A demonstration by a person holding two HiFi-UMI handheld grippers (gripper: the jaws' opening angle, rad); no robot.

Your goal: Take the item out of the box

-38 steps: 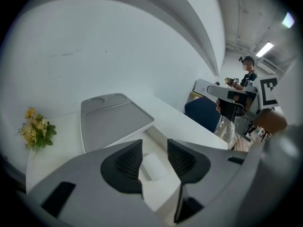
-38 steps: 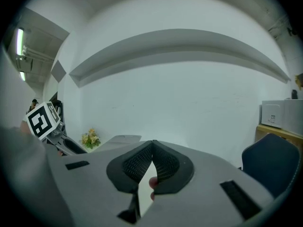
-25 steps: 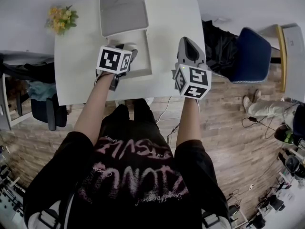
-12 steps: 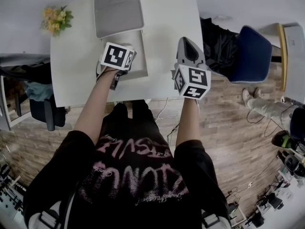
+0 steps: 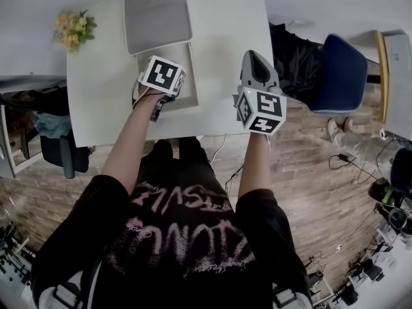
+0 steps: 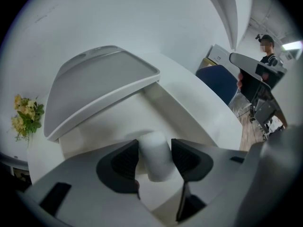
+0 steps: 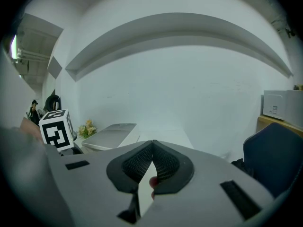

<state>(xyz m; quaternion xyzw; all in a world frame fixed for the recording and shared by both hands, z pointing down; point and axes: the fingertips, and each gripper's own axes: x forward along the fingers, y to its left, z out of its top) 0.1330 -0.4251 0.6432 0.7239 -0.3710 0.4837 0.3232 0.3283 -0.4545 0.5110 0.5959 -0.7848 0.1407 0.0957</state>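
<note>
An open pale box (image 5: 185, 90) stands on the white table (image 5: 103, 102), its grey lid (image 5: 158, 15) folded back. Over its tray, pointing steeply down, is my left gripper (image 5: 159, 89); the marker cube hides its jaws in the head view. In the left gripper view a white cylinder (image 6: 155, 157) stands in the tray between the dark pads (image 6: 125, 162). The jaws of the left gripper (image 6: 155, 148) have just been closing and sit close on both sides of the cylinder, with no clear press. My right gripper (image 5: 255, 60) (image 7: 152, 146) hovers over the table's right part, shut and empty.
Yellow flowers (image 5: 73, 28) (image 6: 26, 115) sit at the table's far left corner. A blue chair (image 5: 340, 73) and a black bag (image 5: 295, 60) stand right of the table. A person (image 6: 267, 56) stands far off behind a screen.
My left gripper has sunk toward the box tray and tipped further down, its cube shifting slightly right. The right gripper has hardly moved.
</note>
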